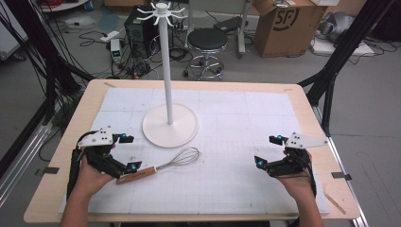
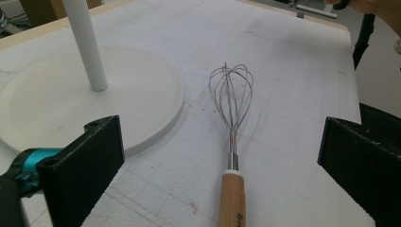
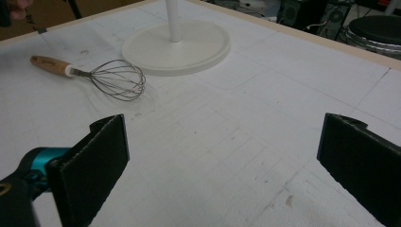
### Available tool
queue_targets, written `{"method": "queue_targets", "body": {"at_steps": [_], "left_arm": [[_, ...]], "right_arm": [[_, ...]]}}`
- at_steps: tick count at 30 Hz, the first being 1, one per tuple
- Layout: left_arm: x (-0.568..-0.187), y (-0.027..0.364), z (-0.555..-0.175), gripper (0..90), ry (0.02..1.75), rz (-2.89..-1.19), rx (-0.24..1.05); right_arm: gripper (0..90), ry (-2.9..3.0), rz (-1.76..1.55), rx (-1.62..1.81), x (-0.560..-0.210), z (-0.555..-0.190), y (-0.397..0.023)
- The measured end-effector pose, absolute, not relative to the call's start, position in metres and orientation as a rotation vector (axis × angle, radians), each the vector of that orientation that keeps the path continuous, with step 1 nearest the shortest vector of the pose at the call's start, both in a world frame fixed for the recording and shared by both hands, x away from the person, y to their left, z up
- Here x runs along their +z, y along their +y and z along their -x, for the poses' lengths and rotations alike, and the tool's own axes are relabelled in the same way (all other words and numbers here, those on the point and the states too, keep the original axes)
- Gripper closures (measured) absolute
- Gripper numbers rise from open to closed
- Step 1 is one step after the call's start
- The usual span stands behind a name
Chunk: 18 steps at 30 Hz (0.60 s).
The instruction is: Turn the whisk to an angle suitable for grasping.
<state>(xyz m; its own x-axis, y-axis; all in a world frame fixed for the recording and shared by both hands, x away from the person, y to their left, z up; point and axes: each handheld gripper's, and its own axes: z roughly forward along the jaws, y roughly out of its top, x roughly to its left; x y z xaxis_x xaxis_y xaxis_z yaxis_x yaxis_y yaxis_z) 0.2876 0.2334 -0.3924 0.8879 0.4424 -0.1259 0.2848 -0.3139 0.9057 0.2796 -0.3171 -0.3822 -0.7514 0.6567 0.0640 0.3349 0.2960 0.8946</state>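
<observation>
1. The left claw (image 1: pixel 127 152) is wide open around the wooden handle (image 2: pixel 232 198) of the whisk (image 1: pixel 165 164), which lies on the counter (image 1: pixel 246 142) near the stand (image 1: pixel 169 124); I judge the grasp is starting.
2. Next, it should close on the handle.
3. The right claw (image 1: pixel 268 150) is wide open, holding nothing.

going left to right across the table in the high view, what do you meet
left gripper → whisk → right gripper. The stand overlaps the whisk's span, so I leave it out.
</observation>
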Motion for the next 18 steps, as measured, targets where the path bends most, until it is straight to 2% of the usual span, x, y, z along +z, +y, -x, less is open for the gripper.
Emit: {"method": "queue_targets", "body": {"at_steps": [9,18], "left_arm": [[-0.393,0.232,-0.288,1.8,0.545,-1.952,0.177],[-0.400,0.222,-0.290,1.8,0.547,-2.083,0.167]], "right_arm": [[1.7,2.262,-0.891,1.437,-0.383,-0.278,-0.317],[1.7,2.277,-0.884,1.423,-0.384,-0.279,-0.314]]}}
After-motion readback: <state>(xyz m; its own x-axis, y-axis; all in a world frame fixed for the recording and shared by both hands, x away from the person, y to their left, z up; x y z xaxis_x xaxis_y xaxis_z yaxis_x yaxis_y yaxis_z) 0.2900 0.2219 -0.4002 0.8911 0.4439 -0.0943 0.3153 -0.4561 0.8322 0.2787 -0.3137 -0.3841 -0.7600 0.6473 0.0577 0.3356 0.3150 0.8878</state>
